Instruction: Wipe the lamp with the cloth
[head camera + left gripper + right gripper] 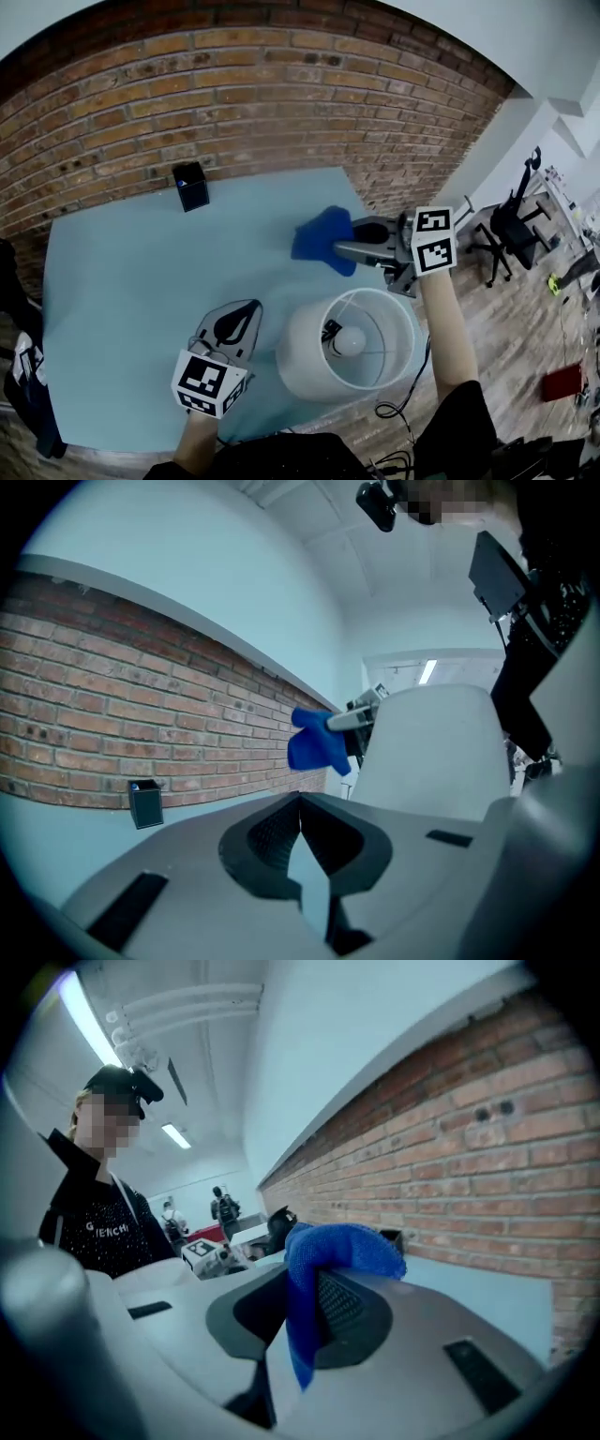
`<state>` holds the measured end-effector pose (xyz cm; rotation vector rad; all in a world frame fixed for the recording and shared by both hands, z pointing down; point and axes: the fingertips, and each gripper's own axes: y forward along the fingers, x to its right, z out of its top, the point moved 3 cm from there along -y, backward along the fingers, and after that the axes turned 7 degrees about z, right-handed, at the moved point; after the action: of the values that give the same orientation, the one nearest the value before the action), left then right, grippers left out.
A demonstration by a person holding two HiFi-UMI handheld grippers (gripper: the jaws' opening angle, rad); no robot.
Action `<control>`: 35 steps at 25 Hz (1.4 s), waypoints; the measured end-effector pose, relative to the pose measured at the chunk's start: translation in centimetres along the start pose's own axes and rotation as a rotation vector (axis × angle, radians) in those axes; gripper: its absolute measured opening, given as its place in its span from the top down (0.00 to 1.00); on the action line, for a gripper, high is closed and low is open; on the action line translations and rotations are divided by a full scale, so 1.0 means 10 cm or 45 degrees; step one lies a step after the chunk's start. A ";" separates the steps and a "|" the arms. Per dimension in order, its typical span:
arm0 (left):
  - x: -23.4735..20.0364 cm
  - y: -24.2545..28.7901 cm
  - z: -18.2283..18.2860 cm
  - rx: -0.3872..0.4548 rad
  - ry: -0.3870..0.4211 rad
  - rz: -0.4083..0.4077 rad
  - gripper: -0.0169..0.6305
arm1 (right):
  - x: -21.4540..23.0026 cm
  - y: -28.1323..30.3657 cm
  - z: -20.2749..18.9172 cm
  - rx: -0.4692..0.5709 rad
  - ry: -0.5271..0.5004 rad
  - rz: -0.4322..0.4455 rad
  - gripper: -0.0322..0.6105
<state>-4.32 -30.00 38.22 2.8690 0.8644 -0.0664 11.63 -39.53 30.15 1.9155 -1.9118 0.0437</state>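
Closest to the person, the left claw point(246, 311) hangs low over the pale blue surface point(112, 281). Its jaws are pressed together with nothing between them, and it sits just left of the lamp point(305, 361). The lamp stands upright near the front edge of the surface. Its white drum shade is open at the top, so the round bulb point(351, 341) shows inside. A dark cable point(398, 405) loops beside it where the surface ends.

Just beyond the shade, the right claw point(339, 247) is held above the surface, pointing left. It is clamped on the blue cloth point(317, 240), which bunches out past the tips and droops from them. The cloth hangs in the air close to the shade's far rim and looks clear of it.

Farther back, well apart from all this, a small black box point(190, 186) stands on the surface near the brick wall point(234, 94) that runs behind it. Off to the right, a black office chair point(511, 225) stands on the wooden floor point(525, 319).
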 end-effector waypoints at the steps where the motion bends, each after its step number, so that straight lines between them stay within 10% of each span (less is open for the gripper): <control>1: 0.02 -0.02 0.01 0.007 -0.004 -0.021 0.96 | -0.15 -0.14 0.18 0.030 -0.014 -0.074 0.86; 10: 0.25 -0.27 0.25 0.061 0.062 -0.306 0.96 | -1.70 -0.18 0.96 0.154 -0.095 -0.653 0.86; 29: 0.24 -0.98 -0.04 0.074 0.027 -0.522 0.96 | -2.36 0.97 -0.13 0.377 0.023 -1.417 0.86; 35: 0.14 -1.07 -0.08 0.075 0.029 -0.495 0.96 | -2.23 1.19 -0.69 0.524 0.205 -1.457 0.86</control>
<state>-9.05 -20.30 37.57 2.7138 1.4340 -0.1019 1.04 -15.73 32.60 2.8787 -0.5115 0.2431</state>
